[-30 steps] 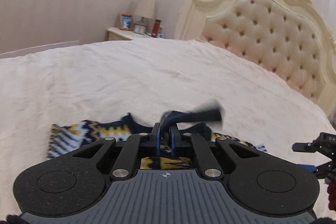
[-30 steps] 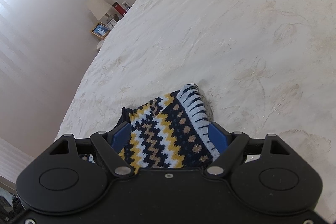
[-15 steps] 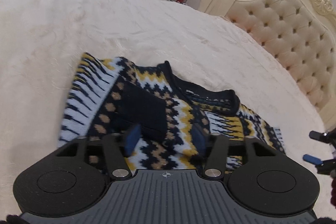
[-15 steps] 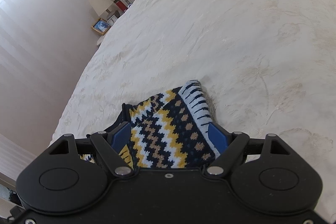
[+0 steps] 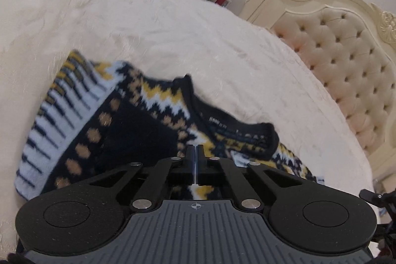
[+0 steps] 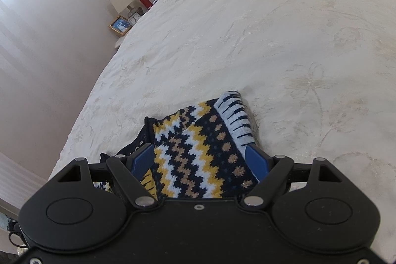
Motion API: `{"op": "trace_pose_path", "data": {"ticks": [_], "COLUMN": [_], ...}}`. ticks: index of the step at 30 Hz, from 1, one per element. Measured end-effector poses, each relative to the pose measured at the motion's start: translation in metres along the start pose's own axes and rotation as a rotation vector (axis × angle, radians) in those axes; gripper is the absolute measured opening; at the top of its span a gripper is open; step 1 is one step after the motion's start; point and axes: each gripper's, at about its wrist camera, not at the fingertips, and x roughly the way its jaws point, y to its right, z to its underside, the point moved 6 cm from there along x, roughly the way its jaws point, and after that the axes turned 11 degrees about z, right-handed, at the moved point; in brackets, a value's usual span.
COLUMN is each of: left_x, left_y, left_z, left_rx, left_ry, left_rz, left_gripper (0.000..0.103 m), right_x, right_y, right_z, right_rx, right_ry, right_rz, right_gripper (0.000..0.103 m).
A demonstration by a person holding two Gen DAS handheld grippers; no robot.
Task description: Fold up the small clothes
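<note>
Knitted sweater (image 5: 138, 130): navy, yellow and white; lies on the cream bed (image 5: 173, 36).
Done: sleeve parts look folded in over the body, I think.
Left to do: more folds, maybe bottom up to the collar at 12 o'clock.
Left gripper (image 5: 195, 152): jaws together, low over the sweater; cannot tell if it pinches any.
Right gripper (image 6: 200, 160): jaws wide apart, sweater between them; cannot tell if it presses.

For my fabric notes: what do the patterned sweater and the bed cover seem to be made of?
Sweater: seems chunky knit yarn, perhaps wool or acrylic; stepped zigzag stitches, ribbed striped edge, matte.
Bed cover: seems woven cream cloth with faint sheen; tone-on-tone flower pattern, possibly jacquard or embroidery.
</note>
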Motion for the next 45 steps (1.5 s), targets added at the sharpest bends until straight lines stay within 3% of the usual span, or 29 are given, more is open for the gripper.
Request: {"op": "trace_pose_path", "data": {"ticks": [4,7,10,12,13,14,15,23,26,31,33,34,35,41,45], "left_x": [-0.020,-0.042,-0.044,-0.039,-0.035,-0.034,-0.032,-0.012,-0.004,0.008,0.008,0.007,0.007,-0.010,-0.035], "left_y": [0.038,0.069,0.075,0.065,0.058,0.052,0.045,-0.017,-0.028,-0.027,-0.025,-0.025,-0.025,0.007,0.030], "left_z": [-0.012,-0.026,-0.029,-0.025,-0.021,-0.017,-0.013,0.016,0.011,-0.003,-0.006,-0.007,-0.008,-0.017,-0.032], "left_rx": [0.160,0.248,0.252,0.216,0.206,0.200,0.190,-0.033,-0.092,-0.097,-0.099,-0.096,-0.095,0.034,0.066], "left_ry": [0.082,0.139,0.071,0.018,0.000,-0.005,-0.006,-0.095,-0.066,-0.011,0.015,0.027,0.026,0.070,0.134], "left_rz": [-0.012,0.023,0.073,0.072,0.064,0.058,0.051,-0.002,0.016,0.033,0.019,0.005,-0.011,-0.005,0.032], "left_gripper": [0.000,0.000,0.004,0.031,0.058,0.072,0.073,0.073,0.073,0.070,0.047,0.017,0.004,0.003,0.003], "right_x": [0.001,0.002,0.000,-0.001,-0.001,-0.001,0.000,0.001,0.002,0.005,0.005,0.005,0.005,0.006,0.005], "right_y": [0.001,0.000,-0.002,-0.003,-0.004,-0.004,-0.005,-0.004,-0.007,-0.010,-0.010,-0.010,-0.010,-0.006,-0.009], "right_z": [0.000,0.000,0.001,0.001,0.002,0.002,0.003,0.003,0.004,0.006,0.006,0.005,0.005,0.004,0.005], "right_rx": [-0.002,-0.004,-0.007,-0.012,-0.015,-0.017,-0.018,-0.013,-0.026,-0.039,-0.041,-0.040,-0.039,-0.025,-0.032], "right_ry": [0.001,0.000,-0.001,0.001,0.001,0.000,-0.002,-0.001,-0.003,-0.012,-0.013,-0.012,-0.010,-0.005,-0.008], "right_rz": [0.003,0.005,0.003,0.001,0.000,0.000,0.000,0.001,-0.001,0.002,0.003,0.003,0.004,0.013,0.008], "right_gripper": [0.082,0.082,0.082,0.082,0.082,0.082,0.082,0.082,0.082,0.082,0.082,0.082,0.082,0.082,0.082]}}
